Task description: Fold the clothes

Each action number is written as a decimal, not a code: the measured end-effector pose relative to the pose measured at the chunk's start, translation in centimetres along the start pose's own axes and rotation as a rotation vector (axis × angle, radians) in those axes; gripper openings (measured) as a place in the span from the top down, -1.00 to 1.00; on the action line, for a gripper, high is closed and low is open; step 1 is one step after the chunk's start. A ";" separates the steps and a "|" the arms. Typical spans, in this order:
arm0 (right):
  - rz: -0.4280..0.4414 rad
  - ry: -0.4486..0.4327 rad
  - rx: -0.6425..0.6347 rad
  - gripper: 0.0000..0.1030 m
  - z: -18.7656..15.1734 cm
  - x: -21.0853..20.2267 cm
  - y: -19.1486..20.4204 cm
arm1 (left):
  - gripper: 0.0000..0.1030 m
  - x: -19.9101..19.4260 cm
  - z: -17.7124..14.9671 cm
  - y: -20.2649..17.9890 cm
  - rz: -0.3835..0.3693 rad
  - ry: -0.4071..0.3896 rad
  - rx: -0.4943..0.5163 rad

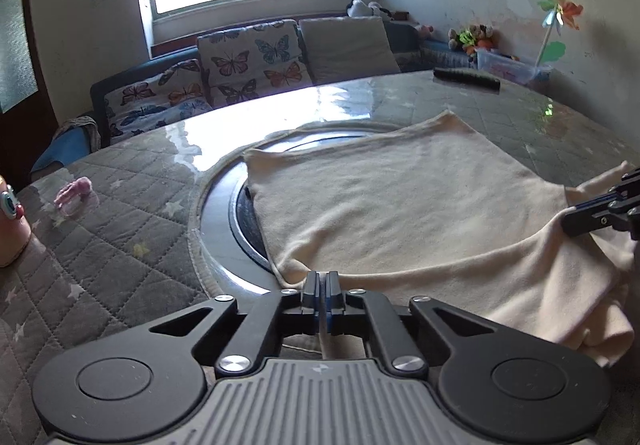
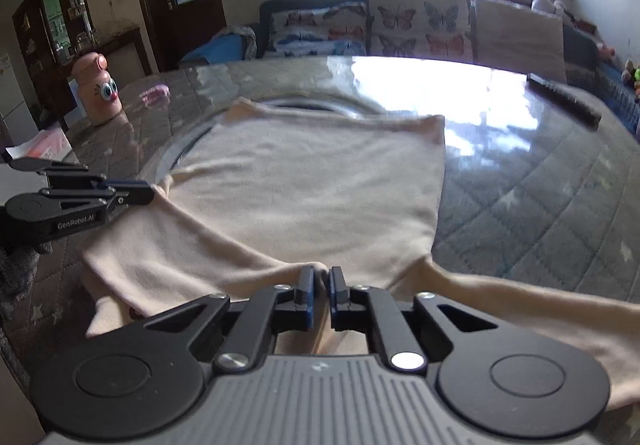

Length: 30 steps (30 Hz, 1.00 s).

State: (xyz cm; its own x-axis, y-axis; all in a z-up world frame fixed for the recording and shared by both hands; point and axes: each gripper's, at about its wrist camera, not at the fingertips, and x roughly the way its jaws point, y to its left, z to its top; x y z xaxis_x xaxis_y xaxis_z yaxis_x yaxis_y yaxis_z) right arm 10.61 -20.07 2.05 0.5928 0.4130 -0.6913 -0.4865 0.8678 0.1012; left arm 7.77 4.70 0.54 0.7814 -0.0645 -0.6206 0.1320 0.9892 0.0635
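A cream garment [image 1: 400, 205] lies spread over the middle of the round table [image 1: 120, 229], and its near part is bunched into folds. My left gripper [image 1: 323, 283] is shut on the garment's near left edge, with a thin strip of cloth showing between its fingers. The right wrist view shows the same left gripper [image 2: 150, 191] from the side, its tips at the cloth's left edge. My right gripper [image 2: 320, 279] is shut on a raised fold of the garment [image 2: 300, 185] at its near side. In the left wrist view the right gripper [image 1: 572, 221] reaches in from the right edge, over the cloth.
A glass top covers the table's grey quilted cloth, with a round metal ring [image 1: 216, 213] partly under the garment. A pink bottle with cartoon eyes [image 2: 98, 93] and a small pink object [image 1: 74, 191] stand left. A black remote [image 1: 466, 79] lies far right. A butterfly-cushioned sofa [image 1: 248, 61] stands behind.
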 end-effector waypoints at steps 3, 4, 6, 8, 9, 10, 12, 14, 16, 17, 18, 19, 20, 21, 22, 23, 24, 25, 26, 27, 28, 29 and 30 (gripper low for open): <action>-0.007 -0.067 0.000 0.88 1.0 -0.7 0.2 | 0.97 -0.2 0.2 0.8 0.016 -0.013 -0.039; -0.014 -0.071 0.002 0.88 1.1 -0.5 0.1 | 0.97 -0.2 0.2 1.0 0.020 -0.014 -0.050; -0.034 -0.058 0.005 0.87 1.2 0.3 0.0 | 0.97 0.1 0.2 1.1 0.017 -0.004 -0.056; -0.051 -0.036 0.012 0.84 0.8 1.1 -0.3 | 0.96 0.5 0.2 1.1 0.012 0.007 -0.055; -0.059 -0.025 0.016 0.78 0.6 1.5 -0.4 | 0.96 0.5 0.2 1.1 0.013 0.009 -0.053; -0.067 -0.014 0.020 0.76 0.3 1.9 -0.5 | 0.95 0.4 0.2 1.1 0.014 0.008 -0.052; -0.080 -0.001 0.022 0.76 0.0 2.4 -0.7 | 0.87 0.1 0.2 1.1 0.015 0.008 -0.050; -0.065 -0.016 -0.008 0.75 0.0 1.5 -0.3 | 0.87 -0.3 0.3 1.1 0.016 0.005 -0.047; -0.042 -0.016 -0.032 0.75 -0.2 1.0 0.2 | 0.87 -0.7 0.3 1.0 0.016 -0.005 -0.041; -0.025 -0.009 -0.050 0.75 -0.4 0.9 0.6 | 0.87 -0.9 0.4 0.9 0.016 -0.010 -0.037; -0.017 0.001 -0.063 0.74 -0.6 1.0 0.9 | 0.87 -1.1 0.4 0.9 0.015 -0.014 -0.034; -0.019 0.011 -0.070 0.74 -0.9 1.1 1.1 | 0.87 -1.1 0.3 0.7 0.016 -0.013 -0.024; -0.027 0.014 -0.072 0.73 -1.3 1.3 1.1 | 0.87 -1.0 0.2 0.5 0.017 -0.008 -0.009; -0.038 0.013 -0.072 0.73 -1.7 1.3 1.1 | 0.87 -0.8 0.0 0.3 0.018 -0.001 0.000; -0.047 0.010 -0.073 0.68 -2.0 1.2 1.1 | 0.87 -0.7 -0.1 0.2 0.019 0.007 0.006; -0.049 0.006 -0.069 0.64 -2.2 0.7 1.1 | 0.87 -0.6 -0.2 0.1 0.020 0.014 0.012; -0.051 -0.003 -0.060 0.62 -2.5 0.0 0.8 | 0.87 -0.7 -0.3 0.0 0.019 0.016 0.016; -0.054 -0.015 -0.049 0.61 -2.7 -0.7 0.5 | 0.87 -0.8 -0.3 -0.2 0.017 0.013 0.018; -0.058 -0.026 -0.039 0.59 -3.0 -1.4 0.2 | 0.87 -1.0 -0.3 -0.3 0.014 0.009 0.019; -0.074 -0.036 -0.019 0.57 -3.3 -2.0 -0.4 | 0.86 -1.1 -0.3 -0.5 0.009 0.006 0.020; -0.098 -0.044 0.007 0.54 -3.6 -2.6 -1.1 | 0.85 -1.2 -0.2 -0.8 0.003 0.004 0.021; -0.122 -0.052 0.033 0.52 -3.9 -3.2 -1.9 | 0.82 -1.3 -0.2 -1.1 -0.005 0.002 0.023; -0.146 -0.061 0.059 0.47 -4.3 -3.8 -2.6 | 0.80 -1.5 -0.1 -1.5 -0.014 -0.001 0.028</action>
State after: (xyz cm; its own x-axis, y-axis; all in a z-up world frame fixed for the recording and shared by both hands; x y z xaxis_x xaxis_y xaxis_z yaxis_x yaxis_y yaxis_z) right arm 6.87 -25.12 1.39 0.6931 0.2954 -0.6575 -0.3545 0.9339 0.0460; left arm 6.36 3.32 1.25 0.7800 -0.0781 -0.6209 0.1599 0.9841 0.0771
